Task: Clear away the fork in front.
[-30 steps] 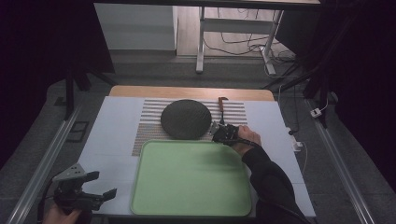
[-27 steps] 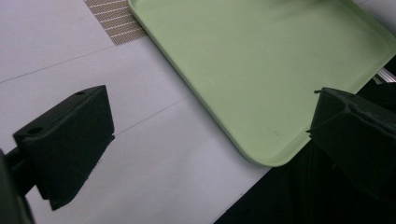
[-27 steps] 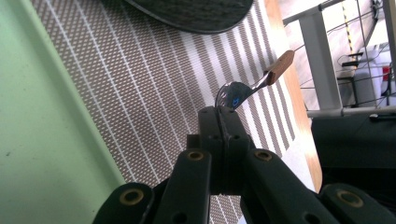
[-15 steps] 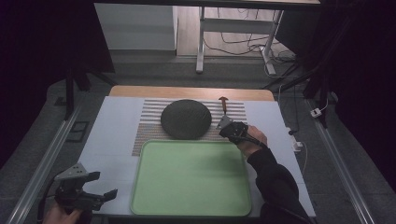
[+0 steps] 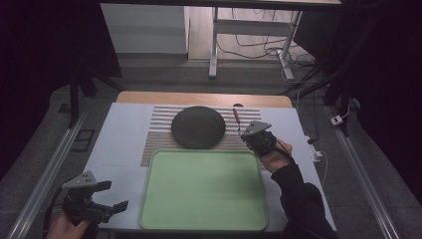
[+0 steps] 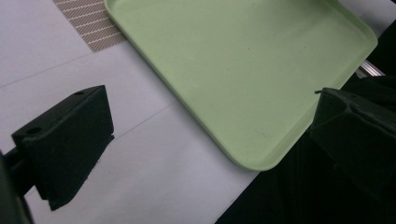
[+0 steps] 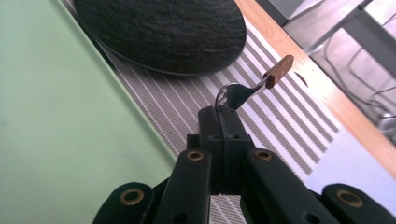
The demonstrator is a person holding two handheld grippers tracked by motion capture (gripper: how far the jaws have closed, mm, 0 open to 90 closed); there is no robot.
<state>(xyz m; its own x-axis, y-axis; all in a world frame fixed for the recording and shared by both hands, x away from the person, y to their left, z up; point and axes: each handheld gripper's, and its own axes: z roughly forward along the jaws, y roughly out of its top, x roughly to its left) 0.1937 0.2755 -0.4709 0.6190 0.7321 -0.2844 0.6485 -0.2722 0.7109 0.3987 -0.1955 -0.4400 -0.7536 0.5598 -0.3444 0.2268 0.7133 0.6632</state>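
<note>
A: What did the right gripper (image 7: 219, 116) have between its jaws?

B: A small metal fork with a brown wooden handle (image 7: 254, 86). The jaws were pressed together on the tine end, and the handle stuck out past them, off the cloth. In the high view the fork (image 5: 237, 118) sat at about three o'clock from the round dark slate plate (image 5: 198, 127), above the striped grey placemat (image 5: 154, 139).

A: And the left gripper (image 5: 102, 201)?

B: Jaws wide apart, holding nothing, at seven o'clock from the pale green plastic tray (image 5: 204, 189).

A: How should the carry have gone?

B: My judgement: with so short a bite on thin tines, the fork could pivot. Moving slowly, handle kept level, lowering until it touched down before loosening, would have suited.
</note>
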